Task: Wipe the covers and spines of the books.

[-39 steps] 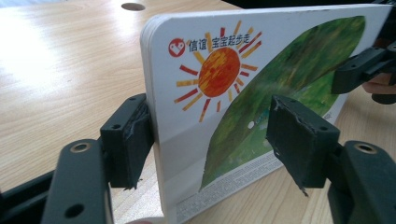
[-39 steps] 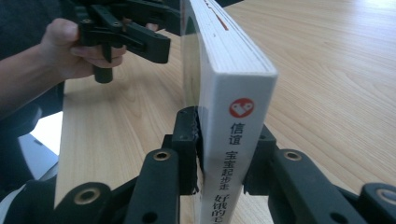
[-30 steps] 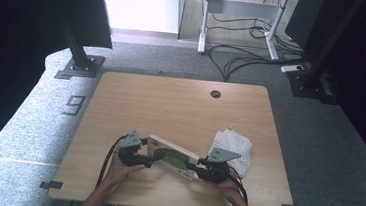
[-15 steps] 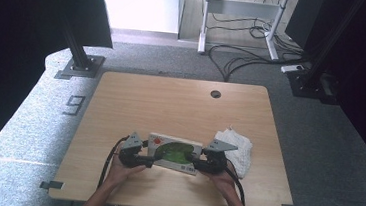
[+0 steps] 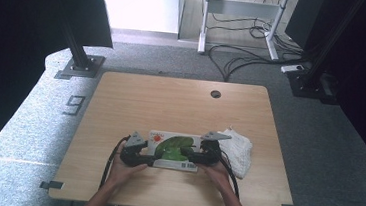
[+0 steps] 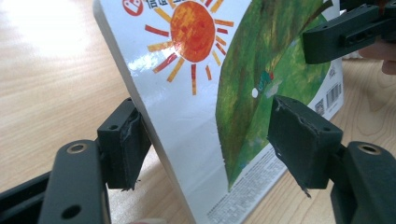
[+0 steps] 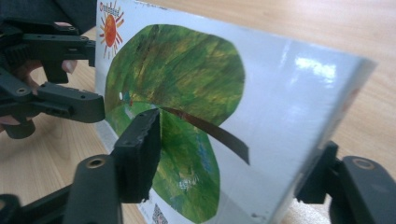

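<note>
- Picture book lies on the table, spanning both grippers.
- Left gripper straddles its sun-side edge, jaws apart, steadying it.
- Right gripper has just been opening, jaws loose around the opposite edge; white cloth lies beyond it.

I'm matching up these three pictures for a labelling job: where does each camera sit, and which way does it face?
High view: fixed above the person's side, looking forward and down on the table; forearms, hands and both tongs show.
Left gripper view: rides the left tongs, looking along their jaws at the book; the right tongs show farther off.
Right gripper view: rides the right tongs, facing the book; the left tongs show beyond.
All three views share the book.
</note>
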